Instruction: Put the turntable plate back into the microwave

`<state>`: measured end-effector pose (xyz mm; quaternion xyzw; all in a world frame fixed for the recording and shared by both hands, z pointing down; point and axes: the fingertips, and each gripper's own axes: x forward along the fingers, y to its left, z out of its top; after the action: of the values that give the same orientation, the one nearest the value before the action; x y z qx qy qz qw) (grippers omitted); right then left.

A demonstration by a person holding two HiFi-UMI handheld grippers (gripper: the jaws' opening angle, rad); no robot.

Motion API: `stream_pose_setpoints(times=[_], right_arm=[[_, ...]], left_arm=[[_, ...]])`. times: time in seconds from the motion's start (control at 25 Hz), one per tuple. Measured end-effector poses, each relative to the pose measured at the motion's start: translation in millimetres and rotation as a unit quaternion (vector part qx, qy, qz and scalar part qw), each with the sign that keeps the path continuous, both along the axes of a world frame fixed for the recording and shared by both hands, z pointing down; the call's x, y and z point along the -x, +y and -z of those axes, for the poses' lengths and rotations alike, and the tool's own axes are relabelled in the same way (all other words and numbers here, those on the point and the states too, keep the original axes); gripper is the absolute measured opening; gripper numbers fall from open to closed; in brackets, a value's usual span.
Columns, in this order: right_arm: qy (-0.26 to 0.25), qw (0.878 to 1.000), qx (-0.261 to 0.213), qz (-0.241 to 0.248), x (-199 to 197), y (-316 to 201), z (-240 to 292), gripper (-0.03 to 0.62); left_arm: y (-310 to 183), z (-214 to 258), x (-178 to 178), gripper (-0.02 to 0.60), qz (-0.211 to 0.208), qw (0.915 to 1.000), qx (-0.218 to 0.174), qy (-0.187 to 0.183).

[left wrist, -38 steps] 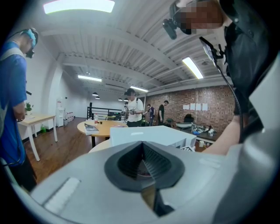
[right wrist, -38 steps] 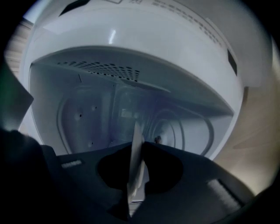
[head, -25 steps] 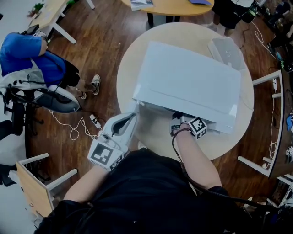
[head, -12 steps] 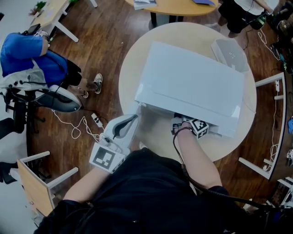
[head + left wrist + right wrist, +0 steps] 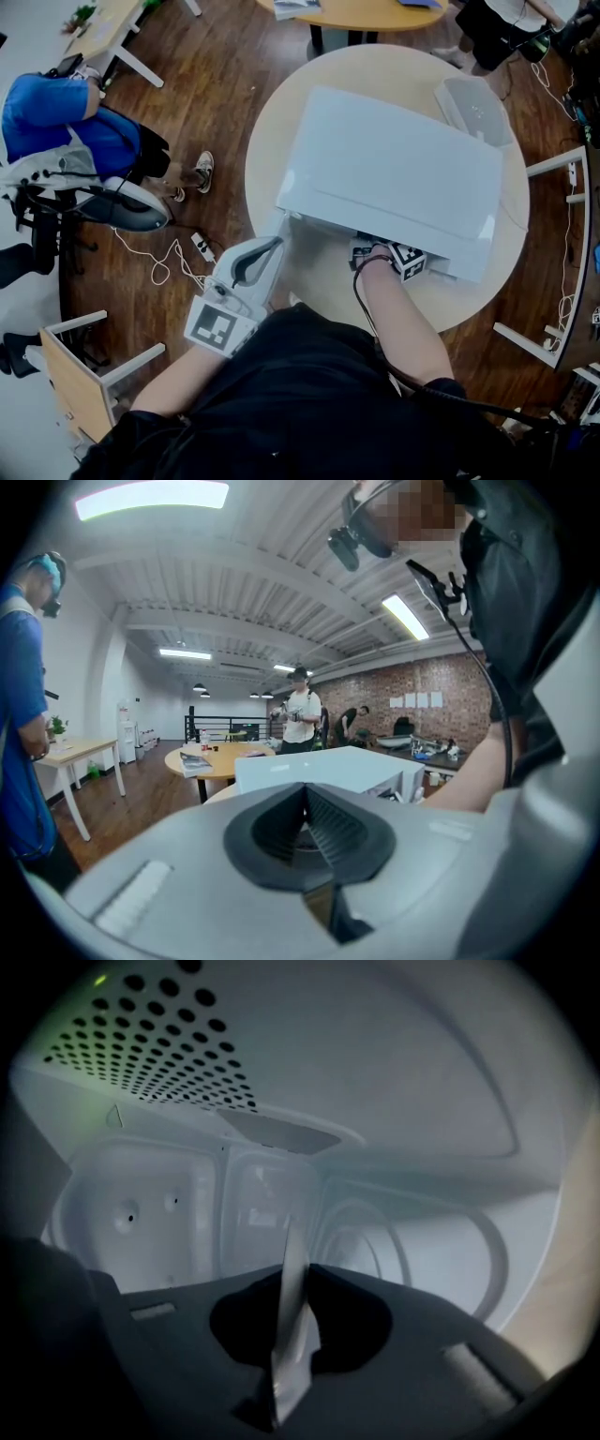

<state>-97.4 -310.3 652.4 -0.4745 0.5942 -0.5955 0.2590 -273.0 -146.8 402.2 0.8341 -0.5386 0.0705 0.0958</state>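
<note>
A white microwave (image 5: 394, 173) stands on a round pale table (image 5: 272, 141). My right hand reaches into its front opening; only the marker cube (image 5: 406, 261) shows in the head view. In the right gripper view, the right gripper (image 5: 292, 1288) is inside the white cavity, shut on the rim of the glass turntable plate (image 5: 294, 1335), which shows edge-on between the jaws. Its ringed surface (image 5: 422, 1251) spreads to the right. My left gripper (image 5: 267, 246) hangs outside the microwave's front left corner, shut on nothing (image 5: 305, 803).
A clear plastic container (image 5: 473, 108) sits on the table behind the microwave. A person in blue (image 5: 56, 122) sits at the left. Cables (image 5: 164, 267) lie on the wooden floor. White desk frames (image 5: 553, 169) stand at the right, and another round table (image 5: 366, 11) behind.
</note>
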Motion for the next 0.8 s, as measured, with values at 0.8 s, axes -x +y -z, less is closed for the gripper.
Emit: stream_pose_setpoints(times=[0.8], right_arm=[[0.037,0.995,0.064,-0.063,-14,-4,-23,0.034]], left_arm=[[3,0,-1,0.005,0.006,0.9999,0.008,-0.01]])
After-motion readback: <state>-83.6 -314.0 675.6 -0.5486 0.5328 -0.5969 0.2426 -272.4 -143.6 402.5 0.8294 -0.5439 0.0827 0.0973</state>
